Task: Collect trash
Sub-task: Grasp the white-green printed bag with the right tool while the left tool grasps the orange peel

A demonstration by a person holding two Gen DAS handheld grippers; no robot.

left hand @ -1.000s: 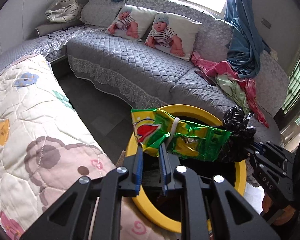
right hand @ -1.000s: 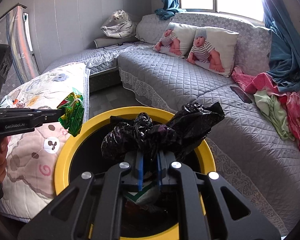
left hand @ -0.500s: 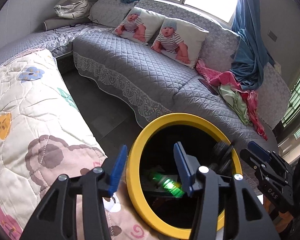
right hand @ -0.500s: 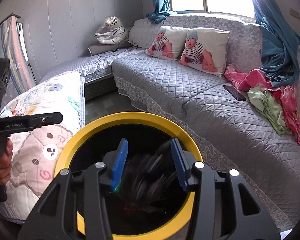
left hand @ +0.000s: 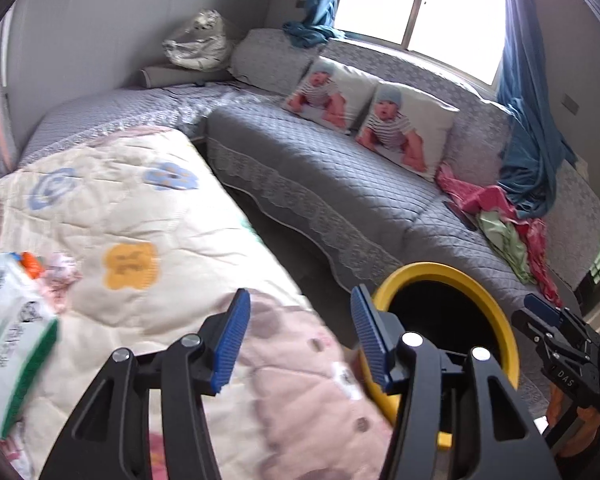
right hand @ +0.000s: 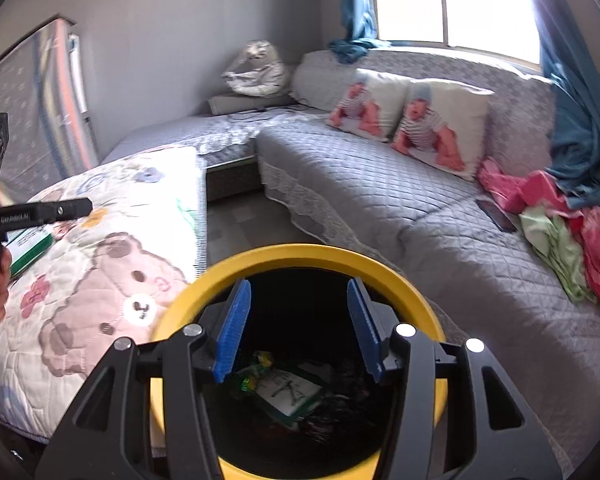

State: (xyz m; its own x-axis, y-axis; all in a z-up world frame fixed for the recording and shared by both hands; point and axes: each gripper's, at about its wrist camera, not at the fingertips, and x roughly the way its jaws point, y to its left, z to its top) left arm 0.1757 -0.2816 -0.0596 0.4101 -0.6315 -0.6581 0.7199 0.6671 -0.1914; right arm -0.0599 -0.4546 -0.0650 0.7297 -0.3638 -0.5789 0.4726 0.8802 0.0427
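A yellow-rimmed trash bin (right hand: 300,254) stands below my right gripper (right hand: 298,328), which is open and empty above its mouth. Inside lie a green snack wrapper (right hand: 256,368), a white green-edged packet (right hand: 290,394) and a black plastic bag (right hand: 348,396). My left gripper (left hand: 300,336) is open and empty, over the quilt to the left of the bin (left hand: 496,312). A white and green packet (left hand: 12,336) lies on the quilt at the far left; it also shows in the right wrist view (right hand: 30,250).
A cream patterned quilt (left hand: 140,240) covers the surface left of the bin. A grey corner sofa (left hand: 340,168) holds two baby-print pillows (left hand: 404,132), a heap of pink and green clothes (left hand: 504,224) and a dark phone (right hand: 498,216).
Both grippers opened and dropped the green wrapper and the black bag into the bin. My left gripper then swung left over the quilt; my right one stayed above the bin.
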